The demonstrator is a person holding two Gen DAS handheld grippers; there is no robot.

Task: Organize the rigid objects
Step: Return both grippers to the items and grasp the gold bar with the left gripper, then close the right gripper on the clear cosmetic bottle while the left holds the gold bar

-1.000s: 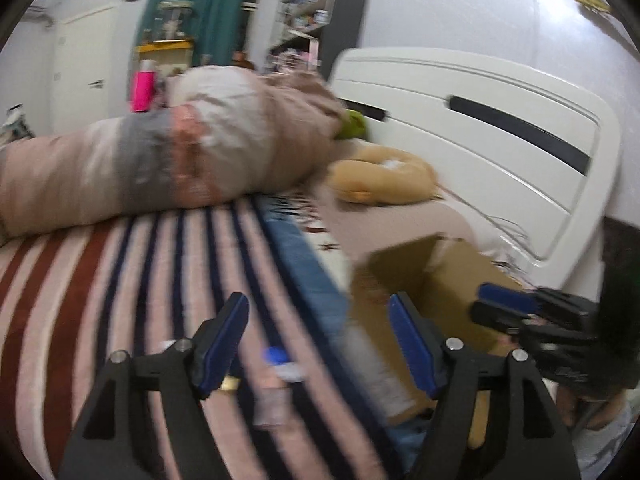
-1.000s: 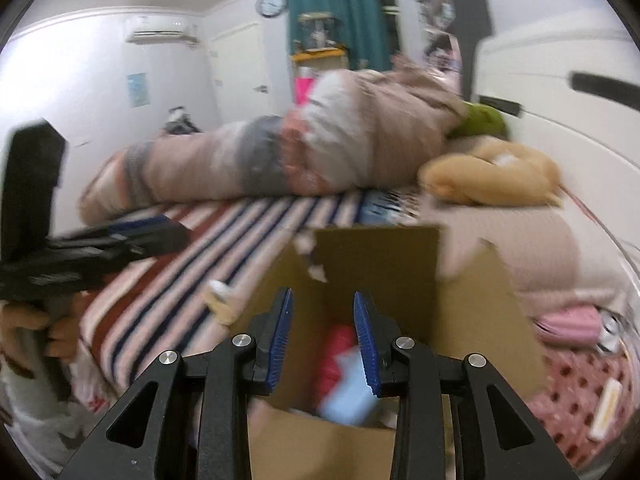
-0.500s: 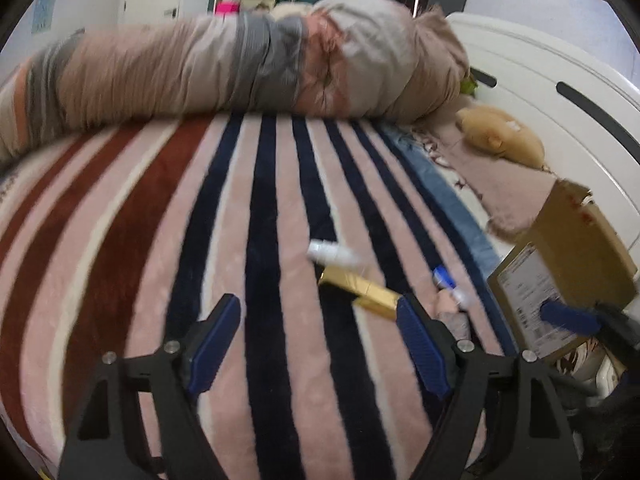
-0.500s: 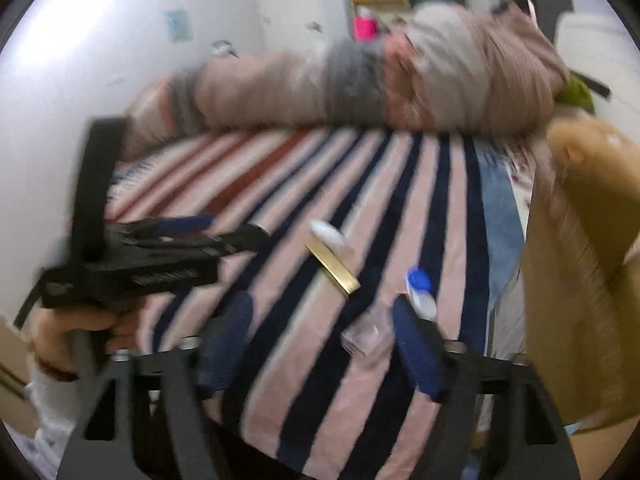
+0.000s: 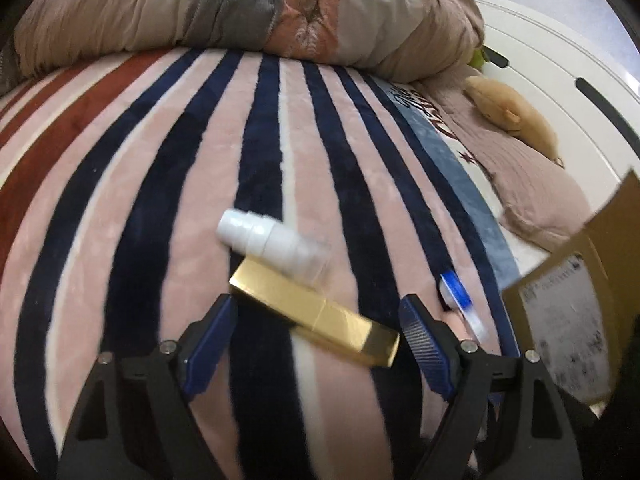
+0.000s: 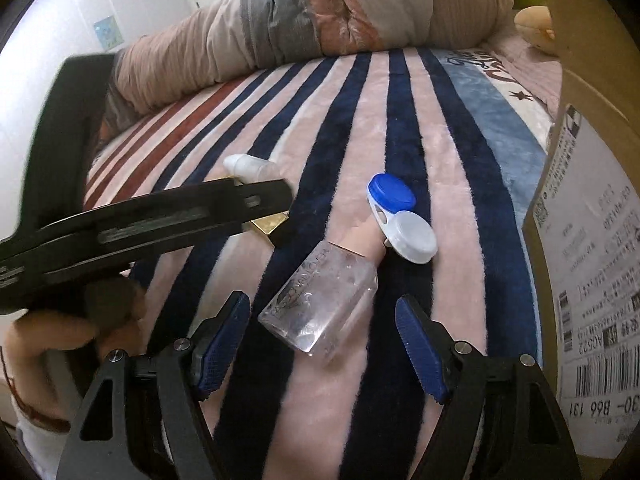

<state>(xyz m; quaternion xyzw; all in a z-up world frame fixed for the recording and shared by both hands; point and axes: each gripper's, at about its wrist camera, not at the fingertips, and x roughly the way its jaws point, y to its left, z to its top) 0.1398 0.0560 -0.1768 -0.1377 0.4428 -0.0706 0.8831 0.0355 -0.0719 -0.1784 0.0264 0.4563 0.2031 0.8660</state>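
On the striped blanket lies a gold box, with a white bottle touching its far side. My left gripper is open, low over the gold box, which lies between its fingers untouched. A blue and white twin-lid case lies to the right. My right gripper is open around a clear bottle with a pink cap, the pads apart from it. Beyond it sits the case. The left gripper's black fingers cross the right wrist view, covering much of the gold box.
A cardboard box with a shipping label stands at the right, close to the right gripper. A rolled quilt lies across the far side of the bed. A tan plush toy rests by the white headboard. A hand holds the left gripper.
Both grippers swung away from the cardboard box and came down toward the items on the blanket. The right jaws went from nearly shut to wide open; the left jaws widened a little.
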